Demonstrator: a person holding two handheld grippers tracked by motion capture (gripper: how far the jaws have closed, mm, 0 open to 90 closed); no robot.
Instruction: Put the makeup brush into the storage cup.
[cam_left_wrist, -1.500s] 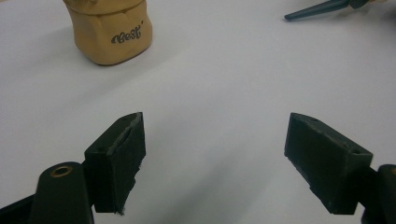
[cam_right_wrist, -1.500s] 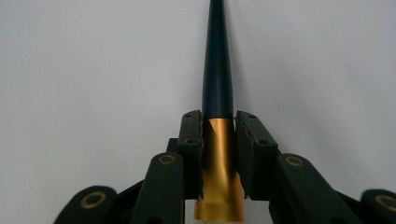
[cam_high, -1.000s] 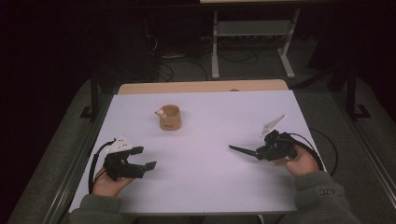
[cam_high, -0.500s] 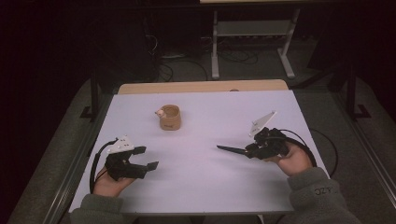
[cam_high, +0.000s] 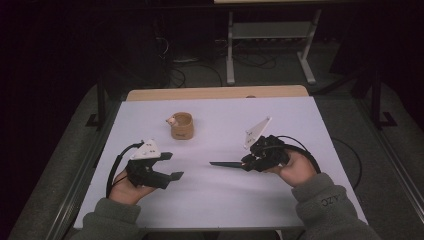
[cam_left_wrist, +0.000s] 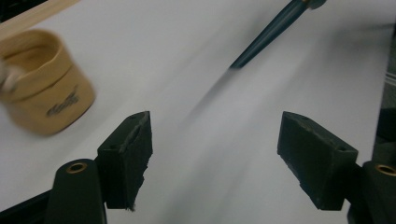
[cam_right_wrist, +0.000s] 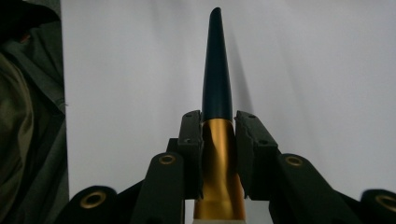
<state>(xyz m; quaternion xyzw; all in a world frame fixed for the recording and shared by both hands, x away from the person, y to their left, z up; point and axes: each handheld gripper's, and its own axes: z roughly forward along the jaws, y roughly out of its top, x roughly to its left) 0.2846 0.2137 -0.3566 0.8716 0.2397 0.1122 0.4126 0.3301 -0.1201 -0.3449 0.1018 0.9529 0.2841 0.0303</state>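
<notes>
Over the white table, a pen meets two grippers.

At the left, the left gripper (cam_high: 172, 166) hovers low with its jaws standing wide and nothing between them; they have just been closing a little. Further up the sheet sits the small tan cup (cam_high: 181, 125), upright, well apart from both tools. Moving right, the dark pen (cam_high: 226, 164) sticks out level from the right gripper (cam_high: 246, 163), tip aimed toward the left hand, lifted clear of the table (cam_high: 300, 115). Those jaws are clamped tight on the pen's gold barrel (cam_right_wrist: 217, 140), the dark tapered end (cam_right_wrist: 216, 70) running out ahead. It looks light, stiff and smooth, so likely slippery; the dark taper is the free place for the left gripper to pinch, squarely across, not near the narrow tip.
</notes>
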